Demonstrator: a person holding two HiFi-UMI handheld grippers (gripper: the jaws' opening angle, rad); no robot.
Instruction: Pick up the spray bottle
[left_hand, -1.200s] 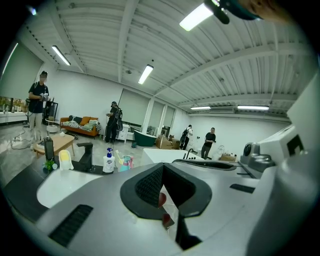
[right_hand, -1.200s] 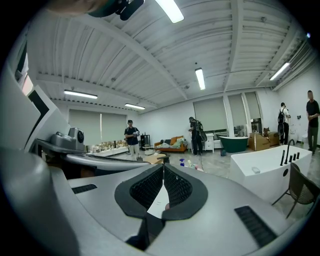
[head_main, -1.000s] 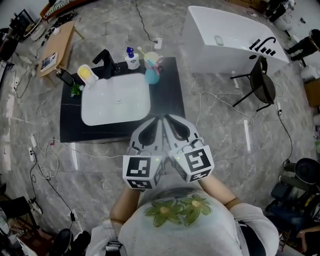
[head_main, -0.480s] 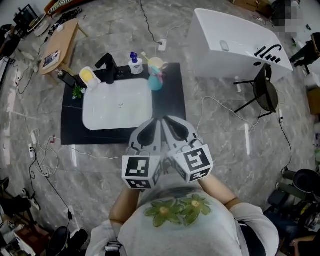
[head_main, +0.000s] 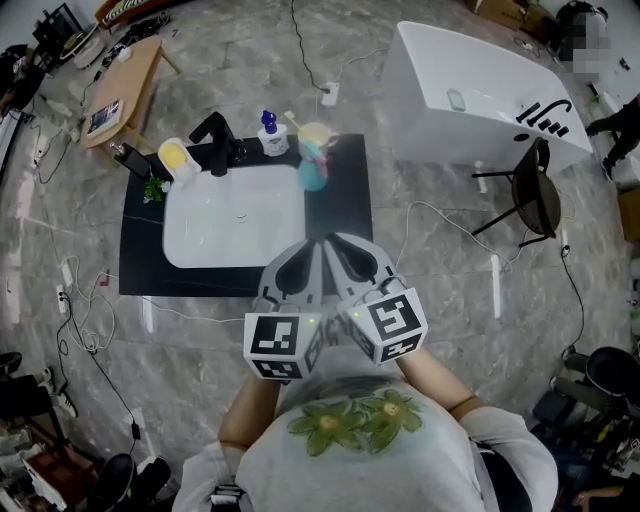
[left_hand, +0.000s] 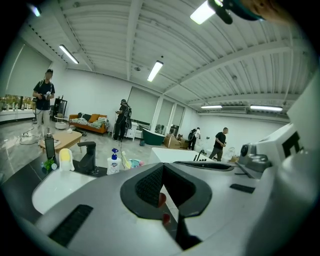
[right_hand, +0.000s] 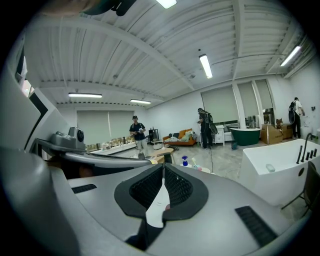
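Note:
A teal spray bottle (head_main: 312, 172) with a pink top stands on the black counter (head_main: 340, 215), right of the white basin (head_main: 235, 215); it shows small and far in the left gripper view (left_hand: 135, 163). My left gripper (head_main: 313, 245) and right gripper (head_main: 338, 243) are held side by side close to my chest, short of the counter's near edge. Both are shut with nothing in them: in the left gripper view (left_hand: 162, 168) and the right gripper view (right_hand: 163, 167) the jaws meet at their tips. Neither gripper touches the bottle.
Behind the basin stand a black faucet (head_main: 215, 140), a yellow dispenser (head_main: 176, 156), a blue-capped pump bottle (head_main: 268, 133) and a cup of brushes (head_main: 314, 135). A white bathtub (head_main: 480, 95) and black chair (head_main: 535, 195) are at right, a wooden table (head_main: 125, 90) at left. Cables (head_main: 90, 320) cross the floor.
The counter and the bathtub have slid slightly down and to the right in the head view. Both grippers stay shut, side by side, at the same spot in the picture.

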